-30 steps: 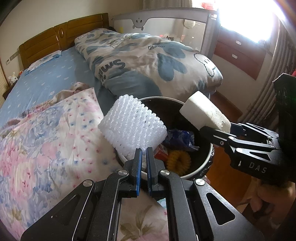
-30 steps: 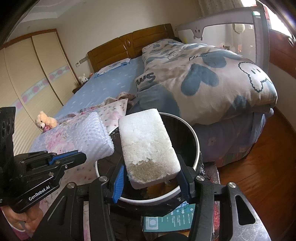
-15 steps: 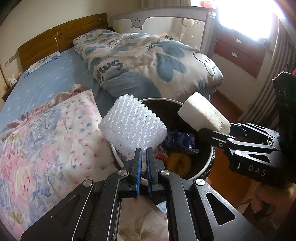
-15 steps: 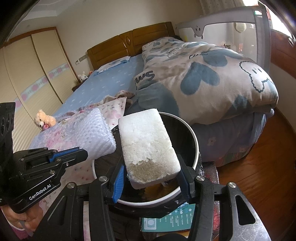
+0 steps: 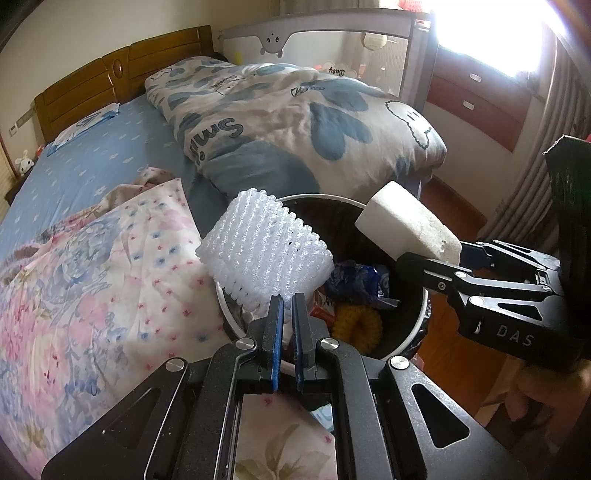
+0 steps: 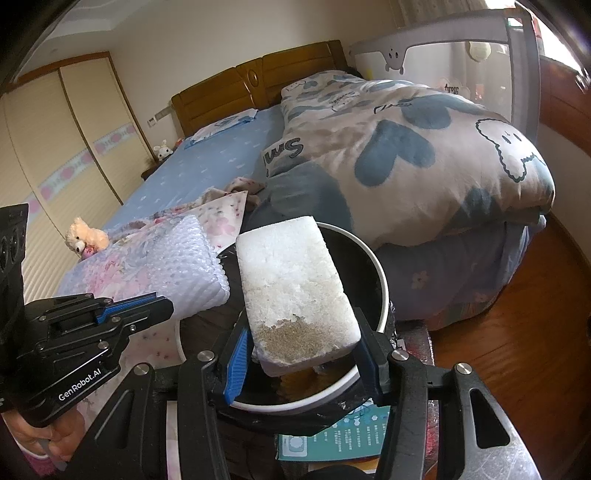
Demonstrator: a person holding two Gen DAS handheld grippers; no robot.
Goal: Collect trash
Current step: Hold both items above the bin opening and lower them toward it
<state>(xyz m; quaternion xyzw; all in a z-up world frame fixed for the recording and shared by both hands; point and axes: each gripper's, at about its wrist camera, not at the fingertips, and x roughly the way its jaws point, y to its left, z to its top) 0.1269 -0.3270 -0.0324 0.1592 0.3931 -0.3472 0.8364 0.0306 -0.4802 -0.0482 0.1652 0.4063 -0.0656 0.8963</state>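
Note:
A round bin (image 5: 415, 325) (image 6: 380, 291) with a white rim and black liner stands beside the bed. Inside lie a blue wrapper (image 5: 356, 280), a yellow ring-shaped thing (image 5: 356, 326) and a red packet. My left gripper (image 5: 287, 304) is shut on a white foam net sleeve (image 5: 264, 254) (image 6: 186, 267), held over the bin's left rim. My right gripper (image 6: 301, 345) (image 5: 432, 254) is shut on a white styrofoam block (image 6: 295, 291) (image 5: 406, 227) with a brownish end, held over the bin's opening.
The bed carries a floral pink sheet (image 5: 85, 295), a blue sheet (image 5: 92, 162) and a blue-and-beige duvet (image 5: 295, 122). A teal leaflet (image 6: 340, 439) lies under the bin. Wooden floor (image 6: 524, 332) lies to the right, with a cot rail (image 5: 332, 33) and drawers (image 5: 476, 99) behind.
Both grippers hold their pieces almost still; the views have shifted only slightly, with the bin sitting a little more under the foam net.

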